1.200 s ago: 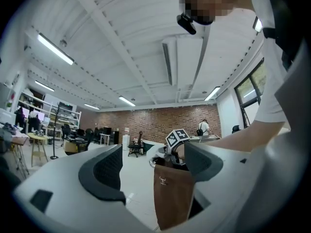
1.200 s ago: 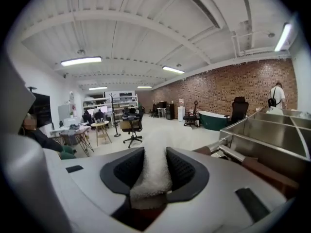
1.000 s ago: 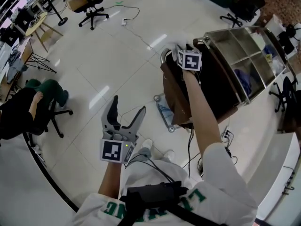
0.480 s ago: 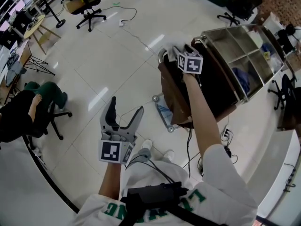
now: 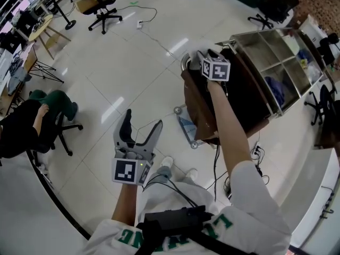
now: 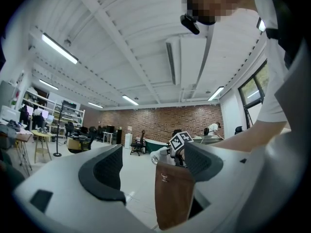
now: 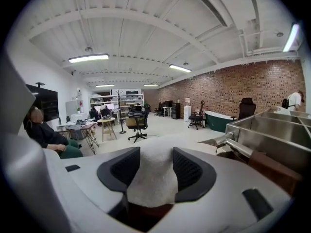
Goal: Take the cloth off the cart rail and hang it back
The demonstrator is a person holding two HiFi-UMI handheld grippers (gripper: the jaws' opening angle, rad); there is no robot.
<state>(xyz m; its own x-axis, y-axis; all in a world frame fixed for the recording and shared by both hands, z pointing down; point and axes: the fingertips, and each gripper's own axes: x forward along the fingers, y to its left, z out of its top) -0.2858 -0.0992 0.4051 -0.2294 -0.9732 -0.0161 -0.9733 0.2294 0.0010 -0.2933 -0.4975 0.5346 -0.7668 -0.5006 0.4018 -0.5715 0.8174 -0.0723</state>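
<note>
A white cloth [image 7: 153, 176] lies over the end of the cart rail [image 7: 237, 147] and fills the gap between my right gripper's [image 7: 155, 165] pads; its jaws are closing on it. In the head view the right gripper [image 5: 205, 56] reaches to the rail [image 5: 184, 62] at the near end of the metal cart [image 5: 276, 41], where the cloth [image 5: 193, 50] shows as a white patch. The left gripper [image 5: 143, 122] hangs low in front of me, open and empty. In its own view the left gripper [image 6: 151, 165] points toward the cart.
A brown bag [image 5: 199, 110] hangs down the cart's near side, also seen as the brown bag [image 6: 174, 198]. A wheeled base [image 5: 185, 127] sits on the floor below. A seated person [image 5: 21, 126] is at left, and office chairs [image 5: 103, 4] and a cable lie farther off.
The right gripper has shifted only slightly at the rail end. The left gripper stays where it was, open.
</note>
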